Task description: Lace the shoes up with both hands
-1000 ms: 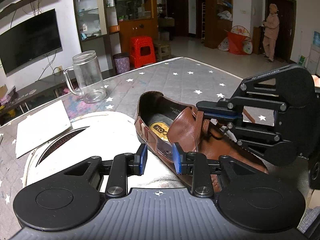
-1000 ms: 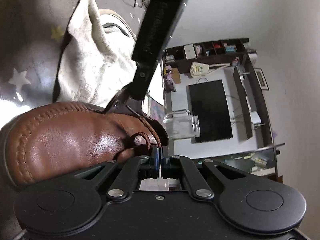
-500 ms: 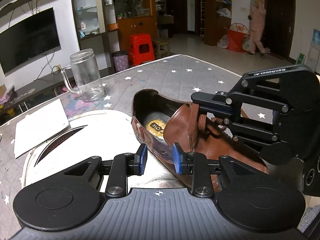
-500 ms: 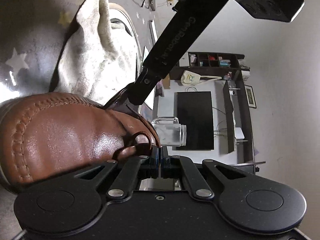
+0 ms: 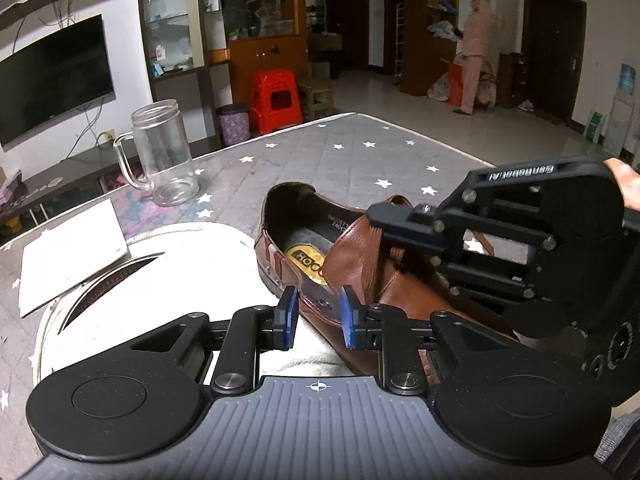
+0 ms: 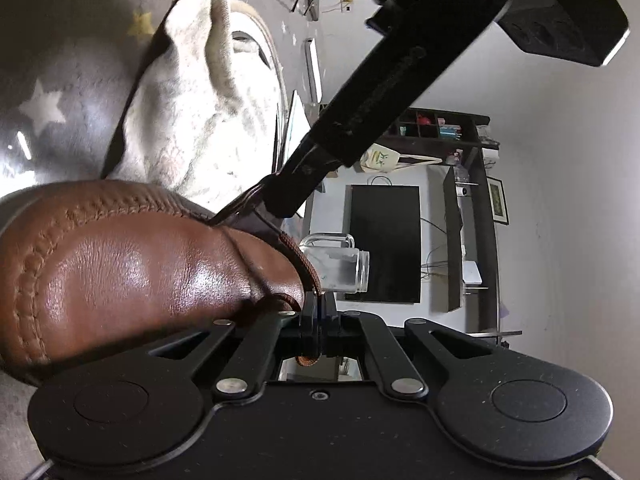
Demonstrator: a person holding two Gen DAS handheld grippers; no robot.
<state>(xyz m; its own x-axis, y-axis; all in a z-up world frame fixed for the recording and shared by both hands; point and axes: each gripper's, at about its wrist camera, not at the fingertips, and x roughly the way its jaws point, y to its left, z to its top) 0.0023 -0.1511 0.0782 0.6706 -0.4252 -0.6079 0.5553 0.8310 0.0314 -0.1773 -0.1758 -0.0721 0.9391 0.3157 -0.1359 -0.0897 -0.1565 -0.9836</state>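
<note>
A brown leather shoe (image 5: 360,256) lies on the star-patterned mat, its opening toward the far left. My left gripper (image 5: 316,316) is open, its blue pads either side of the shoe's near eyelet flap, holding nothing. My right gripper (image 6: 318,308) is shut on the brown shoelace (image 6: 308,268), pulled taut from the shoe's tongue; the lace end (image 6: 308,360) pokes out behind the pads. In the left wrist view the right gripper (image 5: 384,220) reaches in from the right over the tongue. The shoe's toe (image 6: 132,264) fills the right wrist view.
A glass mug (image 5: 164,152) stands at the mat's far left. A white sheet (image 5: 68,252) and a white cloth over a round object (image 5: 160,280) lie left of the shoe. A person (image 5: 476,48) stands far back in the room.
My right gripper has pulled the lace up and away, tightening its loop. The shoe has shifted slightly toward my left gripper. The person in the background has walked left.
</note>
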